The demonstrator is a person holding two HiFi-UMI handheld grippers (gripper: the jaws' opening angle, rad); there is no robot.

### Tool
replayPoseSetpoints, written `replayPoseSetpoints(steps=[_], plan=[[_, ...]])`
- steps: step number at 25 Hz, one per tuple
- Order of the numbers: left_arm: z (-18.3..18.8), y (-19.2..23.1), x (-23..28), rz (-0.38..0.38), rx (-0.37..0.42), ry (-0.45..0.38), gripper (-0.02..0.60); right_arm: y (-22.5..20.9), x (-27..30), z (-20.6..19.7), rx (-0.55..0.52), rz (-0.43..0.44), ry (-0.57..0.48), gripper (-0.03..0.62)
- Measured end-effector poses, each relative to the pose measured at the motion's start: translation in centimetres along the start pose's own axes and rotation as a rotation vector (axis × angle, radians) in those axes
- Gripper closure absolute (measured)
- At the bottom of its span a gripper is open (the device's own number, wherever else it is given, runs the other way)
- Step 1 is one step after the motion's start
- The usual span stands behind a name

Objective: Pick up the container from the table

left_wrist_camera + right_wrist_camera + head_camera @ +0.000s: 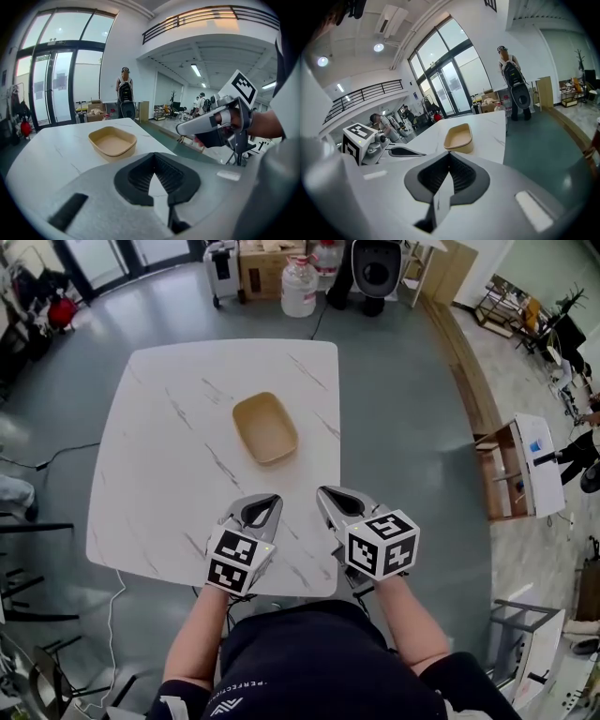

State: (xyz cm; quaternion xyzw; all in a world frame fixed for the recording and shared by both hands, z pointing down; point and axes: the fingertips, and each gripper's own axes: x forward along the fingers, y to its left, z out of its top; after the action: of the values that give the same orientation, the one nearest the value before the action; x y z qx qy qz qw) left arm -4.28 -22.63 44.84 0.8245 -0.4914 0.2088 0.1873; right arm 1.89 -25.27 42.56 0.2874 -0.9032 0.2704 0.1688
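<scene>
An empty tan container [265, 427] lies on the white marble table [159, 465], a little beyond the middle. Both grippers hover over the table's near edge, side by side and pointing at the container, well short of it. The left gripper [262, 509] is shut with nothing in it, and so is the right gripper [339, 502]. The left gripper view has the container [112, 142] ahead of the closed tips of the left gripper [154, 157], with the right gripper [206, 124] to the side. In the right gripper view the container [458, 137] lies beyond the right gripper [449, 154].
A water jug [299, 287] and cardboard boxes [267, 268] stand on the floor beyond the table. A wooden stand [520, 465] is off to the right, chair frames [23, 559] and a cable to the left. A person with a backpack [124, 91] stands far behind.
</scene>
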Motion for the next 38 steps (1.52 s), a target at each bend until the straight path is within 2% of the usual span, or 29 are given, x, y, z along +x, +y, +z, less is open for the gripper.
replayPoseSetpoints(steps=[7,18,22,26,29,35,38], plan=[[0.2,2.1,2.3,0.042,-0.011,0.044,0.566,-1.8,3.4,0.5,-0.005,0.05,0.069,0.595],[1.0,5.7,5.1,0.095,0.013,0.1,0.511,-3.3,8.0,0.2,-0.02,0.111,0.179,0.595],[1.2,6.3,6.2,0.103,0.085,0.14,0.491,-3.6,9.0,-0.3,-0.024,0.133,0.215,0.595],[1.3,7.2,7.2,0.109,0.22,0.216,0.46,-3.9,10.0,-0.8,-0.021,0.148,0.248,0.595],[1.0,7.7,8.0,0.103,0.316,0.278,0.465,-4.2,10.6,-1.1,-0.013,0.158,0.27,0.595],[-0.1,7.8,9.4,-0.014,0.381,0.379,0.457,-4.7,11.8,-2.0,0.011,0.181,0.297,0.595],[-0.5,8.0,9.9,-0.046,0.424,0.433,0.456,-4.9,12.2,-2.2,0.015,0.188,0.304,0.595]])
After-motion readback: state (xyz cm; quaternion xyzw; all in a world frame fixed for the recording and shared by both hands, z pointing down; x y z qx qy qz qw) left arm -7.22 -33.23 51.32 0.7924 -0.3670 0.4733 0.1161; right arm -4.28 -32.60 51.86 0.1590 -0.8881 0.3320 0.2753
